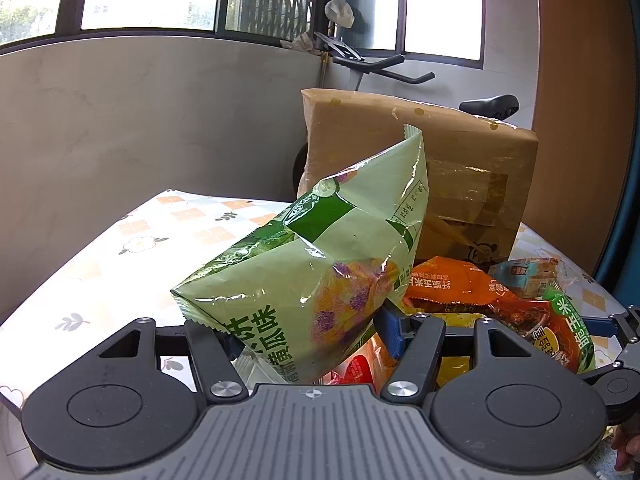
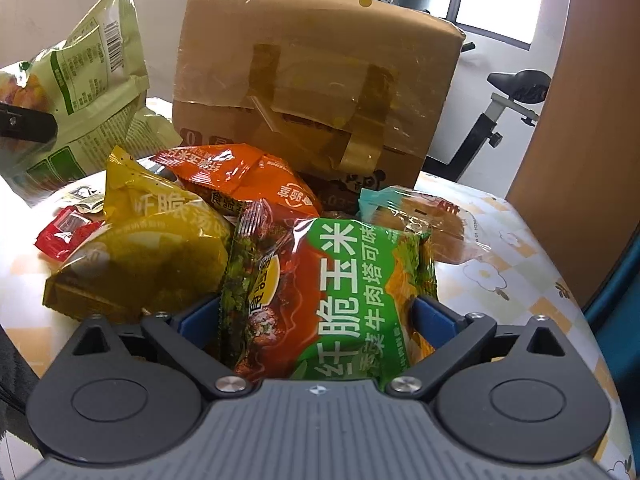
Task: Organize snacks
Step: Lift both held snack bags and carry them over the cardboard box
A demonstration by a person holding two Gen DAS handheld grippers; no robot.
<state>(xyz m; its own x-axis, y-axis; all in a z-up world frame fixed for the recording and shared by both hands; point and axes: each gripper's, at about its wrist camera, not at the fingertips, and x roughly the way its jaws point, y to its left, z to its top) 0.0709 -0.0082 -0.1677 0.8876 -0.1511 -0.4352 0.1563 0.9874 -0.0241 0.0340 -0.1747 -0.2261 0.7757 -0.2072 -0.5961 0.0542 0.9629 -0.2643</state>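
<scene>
My left gripper [image 1: 304, 332] is shut on the lower end of a light green chip bag [image 1: 312, 264], which it holds tilted up above the table; the same bag [image 2: 92, 80] shows at the upper left of the right wrist view. My right gripper [image 2: 316, 316] stands open around a red and green snack packet [image 2: 332, 292], with a small gap between each blue pad [image 2: 434, 318] and the packet's edges. That packet lies on top of a pile with a yellow packet [image 2: 152, 248], an orange packet [image 2: 240, 176] and a small red packet [image 2: 64, 232].
A taped cardboard box [image 2: 312, 80] stands right behind the pile. A blue-edged cake packet [image 2: 420, 216] lies at the pile's right. The table [image 1: 100, 248] has a flowered checked cloth and is bare on its left half. A grey wall, windows and an exercise bike [image 2: 516, 84] lie beyond.
</scene>
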